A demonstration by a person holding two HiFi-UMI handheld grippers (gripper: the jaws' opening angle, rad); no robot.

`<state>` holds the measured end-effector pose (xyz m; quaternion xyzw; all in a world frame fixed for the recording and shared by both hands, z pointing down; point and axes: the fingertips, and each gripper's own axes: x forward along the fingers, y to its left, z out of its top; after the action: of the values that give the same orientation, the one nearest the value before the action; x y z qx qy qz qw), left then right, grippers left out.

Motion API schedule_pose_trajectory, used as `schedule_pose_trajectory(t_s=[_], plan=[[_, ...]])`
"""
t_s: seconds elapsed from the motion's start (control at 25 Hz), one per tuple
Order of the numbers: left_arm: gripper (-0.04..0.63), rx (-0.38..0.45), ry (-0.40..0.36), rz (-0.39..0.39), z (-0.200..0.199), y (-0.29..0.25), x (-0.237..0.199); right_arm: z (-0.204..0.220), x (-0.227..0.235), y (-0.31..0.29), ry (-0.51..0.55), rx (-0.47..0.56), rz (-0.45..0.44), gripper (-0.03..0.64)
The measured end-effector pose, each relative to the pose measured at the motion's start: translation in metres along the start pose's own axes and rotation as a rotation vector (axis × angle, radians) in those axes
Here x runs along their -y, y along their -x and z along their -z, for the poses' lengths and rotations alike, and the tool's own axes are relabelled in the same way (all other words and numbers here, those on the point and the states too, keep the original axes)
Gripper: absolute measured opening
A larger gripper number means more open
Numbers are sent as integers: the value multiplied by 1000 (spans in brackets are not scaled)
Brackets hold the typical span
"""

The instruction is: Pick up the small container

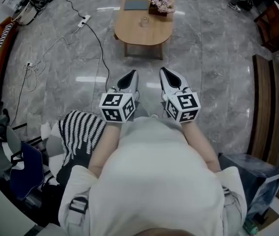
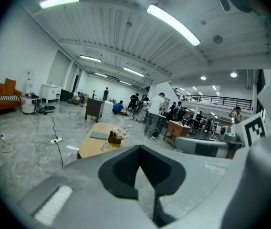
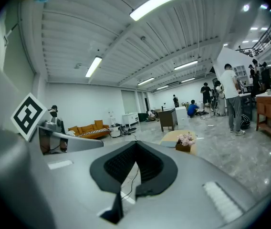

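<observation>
Left tool, right tool: both with jaws together, nothing between them, held side by side over the floor. Small container sits on the oval desk, well ahead. Approach step, likely. Next: close in, part one tool's jaws.

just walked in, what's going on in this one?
A person stands on the marble floor holding the left gripper and right gripper out in front. Both have their fingers closed with nothing between them. The small container sits untouched on the oval wooden table some way ahead, next to a flower box and a grey pad. The pickup has not started yet.
</observation>
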<state>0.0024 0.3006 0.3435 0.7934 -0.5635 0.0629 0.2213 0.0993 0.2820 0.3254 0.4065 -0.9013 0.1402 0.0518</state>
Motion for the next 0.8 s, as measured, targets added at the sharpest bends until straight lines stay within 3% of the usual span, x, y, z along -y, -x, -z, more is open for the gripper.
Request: schedule_pose_trajectory(t_s=[0.44, 0.8], plan=[[2, -28, 55, -17, -4, -29, -40, 9, 1, -46, 1, -66, -25, 2], [2, -75, 70, 55, -26, -99, -84, -9, 41, -127, -5, -73, 2, 2]])
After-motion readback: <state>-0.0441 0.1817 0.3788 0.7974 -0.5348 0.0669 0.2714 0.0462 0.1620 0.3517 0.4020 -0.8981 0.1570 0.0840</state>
